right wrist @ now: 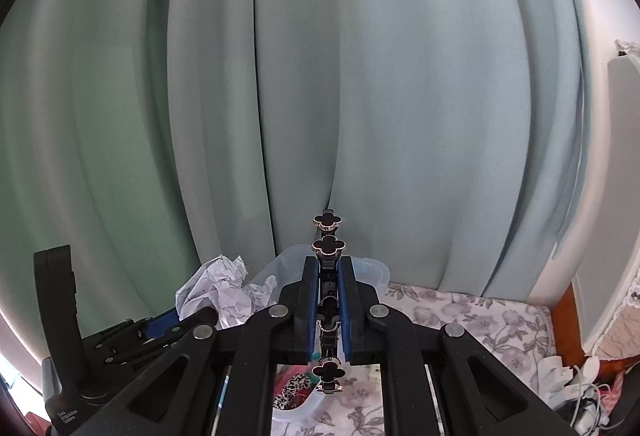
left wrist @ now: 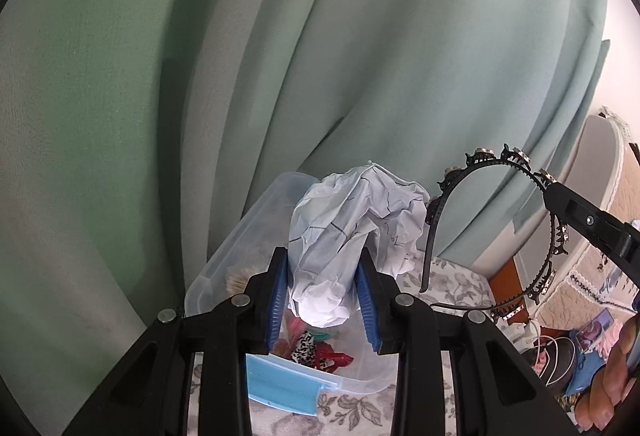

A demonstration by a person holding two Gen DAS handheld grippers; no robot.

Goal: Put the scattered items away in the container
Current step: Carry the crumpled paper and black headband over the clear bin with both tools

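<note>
**Both grippers loaded above the clear container**

While green-blue curtains (left wrist: 360, 56) fill the background in both wrist views, the action sits low in the frame. Furthest left in the left wrist view, the clear plastic container (left wrist: 224, 260) rests on a floral bedspread (left wrist: 348, 408), its blue lid (left wrist: 280, 384) lying at the near edge. Inside it show a leopard-print item (left wrist: 303, 350), something red (left wrist: 334, 358) and other small pieces too cramped to name. Directly above the container, the left gripper (left wrist: 322, 290) is clamped on a crumpled wad of white paper (left wrist: 352, 220), the blue pads (left wrist: 278, 300) pressing into it from both sides; the wad bulges up past the fingertips. To the right of the paper, a black toothed headband (left wrist: 432, 232) with clover-shaped ornaments hangs in the air, pinched by the right gripper (left wrist: 550, 192), which reaches in from the right edge. A person's fingers (left wrist: 608, 384) appear at the lower right corner, over a clutter of cables and fabric.

From the right wrist view, the paper wad (right wrist: 224, 296) sits left of centre, and the right gripper (right wrist: 330, 264) is closed tight on the headband (right wrist: 329, 245), which runs edge-on between the pads, above the container (right wrist: 372, 270).
</note>
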